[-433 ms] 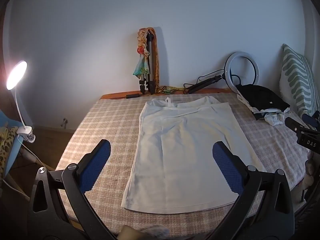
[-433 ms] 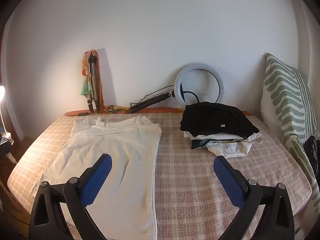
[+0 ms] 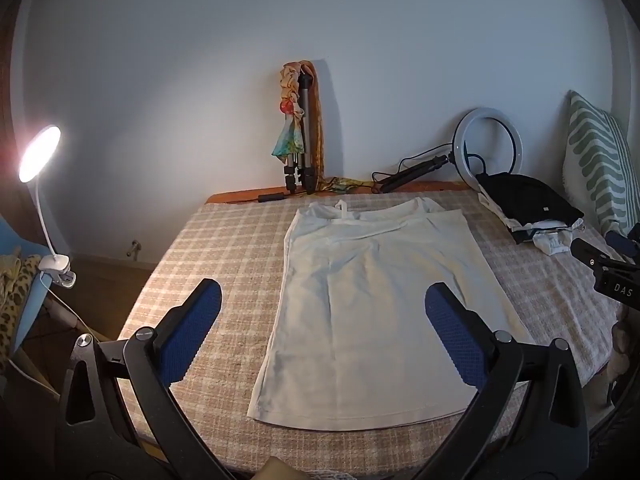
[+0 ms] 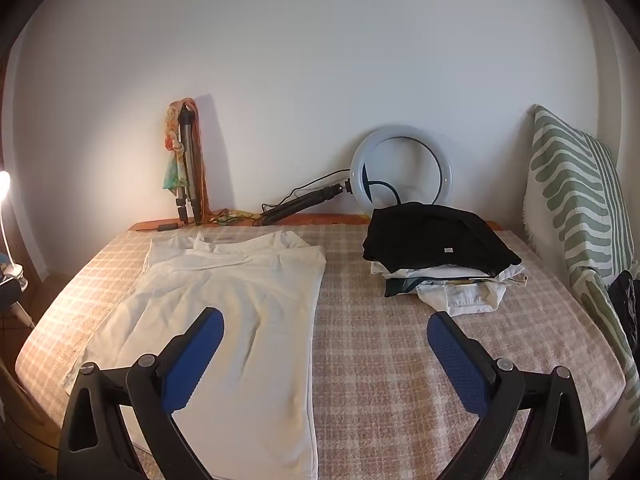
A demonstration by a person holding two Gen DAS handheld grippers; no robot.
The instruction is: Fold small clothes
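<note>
A white sleeveless top (image 3: 372, 304) lies spread flat on the checked bed cover (image 3: 224, 248), neck end toward the wall, hem toward me. My left gripper (image 3: 322, 304) hovers above its lower half, wide open, blue pads empty. In the right wrist view the same top (image 4: 240, 312) lies at the left. The right gripper (image 4: 326, 334) hangs open and empty over the top's right edge and the bare cover (image 4: 392, 344). A part of the right gripper (image 3: 608, 268) shows at the left view's right edge.
A pile of folded clothes (image 4: 440, 256), black on top, sits at the back right of the bed. A striped pillow (image 4: 580, 208) leans at the right. A ring light (image 4: 402, 172) and a tripod (image 4: 188, 160) stand by the wall. A lit clip lamp (image 3: 40, 156) stands left.
</note>
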